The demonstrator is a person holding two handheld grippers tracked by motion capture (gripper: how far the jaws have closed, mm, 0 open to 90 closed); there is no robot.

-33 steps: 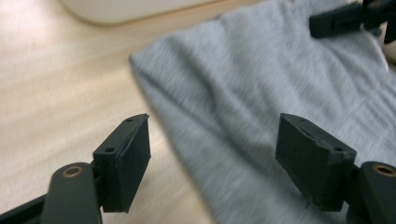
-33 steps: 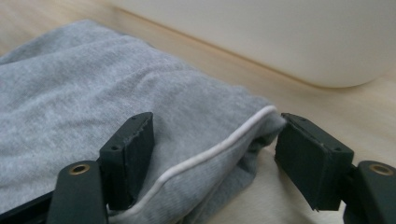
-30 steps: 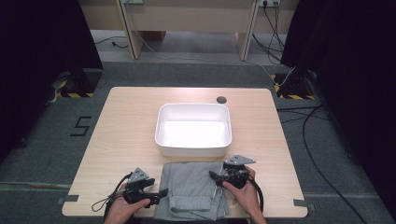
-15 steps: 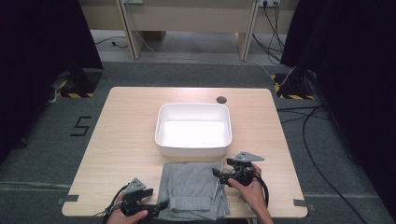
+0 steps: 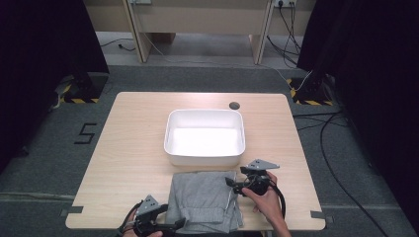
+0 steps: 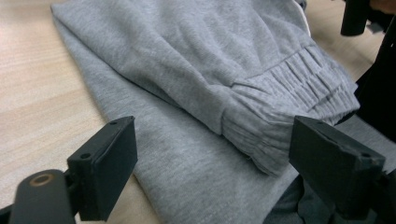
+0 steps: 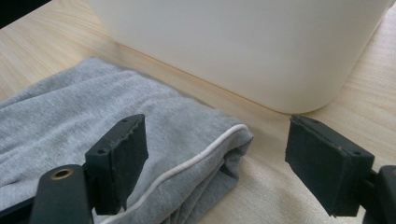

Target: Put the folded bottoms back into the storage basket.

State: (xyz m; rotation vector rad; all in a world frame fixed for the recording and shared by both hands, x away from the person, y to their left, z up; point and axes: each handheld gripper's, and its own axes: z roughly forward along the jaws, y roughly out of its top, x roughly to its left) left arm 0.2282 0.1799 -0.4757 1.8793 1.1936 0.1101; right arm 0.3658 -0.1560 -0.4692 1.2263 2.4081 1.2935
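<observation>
At table's near edge, folded grey garment is laid, just before white tub. Left gripper is held wide open at garment's near-left corner, nothing gripped. Right gripper is held wide open at far-right corner, nothing gripped.

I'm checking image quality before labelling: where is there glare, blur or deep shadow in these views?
High view: the tub's floor glares white, and the room's sides are nearly black. Left gripper view: the garment is sharp, its far top edge soft. Right gripper view: the tub wall is bright and featureless, and the table's far grain is slightly blurred.
</observation>
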